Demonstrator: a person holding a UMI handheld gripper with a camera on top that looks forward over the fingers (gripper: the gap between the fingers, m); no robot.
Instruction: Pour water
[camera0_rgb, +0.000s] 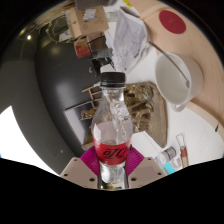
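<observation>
A clear plastic bottle (111, 125) with a black cap and a red label stands upright between my fingers. My gripper (112, 163) is shut on the bottle, both pink pads (85, 160) pressing on its lower part at the label. The view is tilted, so the table leans behind the bottle. A white cup or bowl (176, 78) lies beyond the bottle to the right, on the white table (150, 70).
A glass container (137, 108) stands just behind the bottle. Crumpled white paper or plastic (128, 35) lies farther off. A round wooden board with a red disc (172, 18) sits at the far right. Small tubes (172, 153) lie near my right finger. A dark floor (40, 90) spreads left.
</observation>
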